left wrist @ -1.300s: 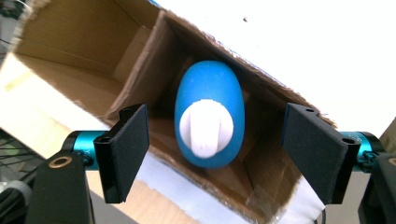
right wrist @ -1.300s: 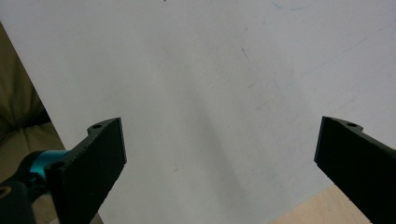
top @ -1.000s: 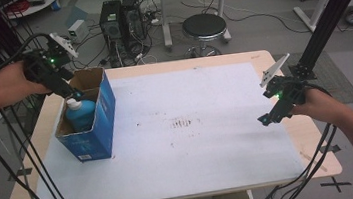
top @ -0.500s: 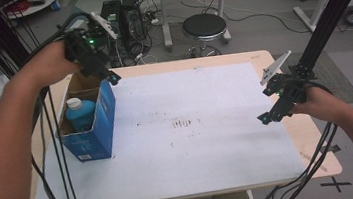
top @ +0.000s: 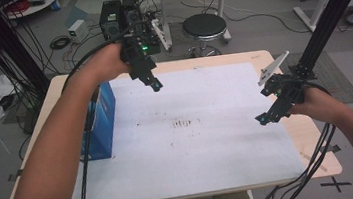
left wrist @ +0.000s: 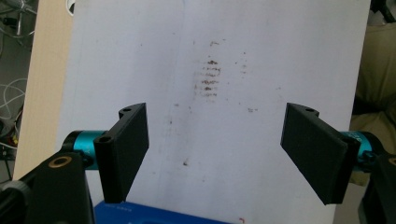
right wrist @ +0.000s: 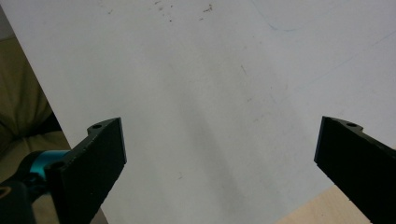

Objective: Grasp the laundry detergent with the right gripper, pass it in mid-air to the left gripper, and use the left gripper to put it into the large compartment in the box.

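A big wooden table [top: 294, 131] holds a white sheet [top: 195, 147] that covers most of its top. Some small dark marks [top: 183, 124] sit near the middle of the sheet. A blue box [top: 100, 120] stands at the left edge of the sheet, partly behind the person's left arm. The left gripper [top: 155, 84] hangs in the air above the far part of the sheet, its 2 jaws spread wide with nothing between them. The right gripper [top: 262, 118] is low over the sheet's right edge, jaws also wide apart and empty.

White mat [top: 204, 141] open, blue box [top: 100, 123] blocking left edge
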A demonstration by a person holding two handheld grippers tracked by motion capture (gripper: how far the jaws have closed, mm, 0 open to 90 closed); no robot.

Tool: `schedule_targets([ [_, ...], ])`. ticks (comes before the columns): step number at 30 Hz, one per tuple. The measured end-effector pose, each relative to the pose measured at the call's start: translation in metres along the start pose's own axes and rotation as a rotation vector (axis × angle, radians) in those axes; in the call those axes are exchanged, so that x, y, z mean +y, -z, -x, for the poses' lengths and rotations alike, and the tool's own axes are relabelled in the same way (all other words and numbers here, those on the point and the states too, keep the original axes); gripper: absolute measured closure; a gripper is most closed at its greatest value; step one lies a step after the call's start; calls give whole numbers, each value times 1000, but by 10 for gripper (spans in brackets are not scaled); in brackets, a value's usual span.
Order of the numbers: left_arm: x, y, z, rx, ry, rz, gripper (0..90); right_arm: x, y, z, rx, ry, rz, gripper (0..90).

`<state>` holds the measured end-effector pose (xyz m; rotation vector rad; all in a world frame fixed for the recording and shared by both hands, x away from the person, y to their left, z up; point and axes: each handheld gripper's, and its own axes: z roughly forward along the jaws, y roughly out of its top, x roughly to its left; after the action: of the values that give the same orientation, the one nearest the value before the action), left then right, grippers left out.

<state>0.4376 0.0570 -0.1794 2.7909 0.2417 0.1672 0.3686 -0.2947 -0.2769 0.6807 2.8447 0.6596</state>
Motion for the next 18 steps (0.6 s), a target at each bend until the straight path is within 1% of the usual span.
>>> schedule_targets([
  [1, 4, -4, 0, 4, 1, -3, 136, 0, 0, 0, 0, -1, 1, 11],
  [2, 7, -6, 0, 3, -4, -4, 118, 0, 0, -1, 1, -1, 1, 11],
  [3, 10, -9, 0, 2, -19, -7, 118, 0, 0, -1, 1, -2, 1, 11],
  [5, 14, -15, 1, -5, -34, -10, 118, -1, 0, -1, 2, -3, 4, 12],
  [7, 18, -20, 2, 5, -57, -23, 117, -1, 0, -1, 0, -9, 4, 11],
  [8, 19, -22, 2, 3, -60, -26, 117, -1, 0, -1, 0, -9, 4, 12],
  [9, 20, -24, 1, 6, -59, -29, 102, -1, -1, -1, -1, -6, 6, 11],
  [10, 22, -26, 1, 11, -54, -33, 54, -1, -1, -1, -1, -9, 7, 11],
  [13, 25, -31, 0, -2, -67, -39, 54, 0, -1, -1, -1, -9, 8, 11],
  [16, 28, -36, 0, 8, -72, -49, 54, 1, -1, -2, -3, -8, 9, 11],
  [18, 29, -38, -1, 27, -59, -58, 55, 2, -1, -3, -4, -10, 8, 11],
])
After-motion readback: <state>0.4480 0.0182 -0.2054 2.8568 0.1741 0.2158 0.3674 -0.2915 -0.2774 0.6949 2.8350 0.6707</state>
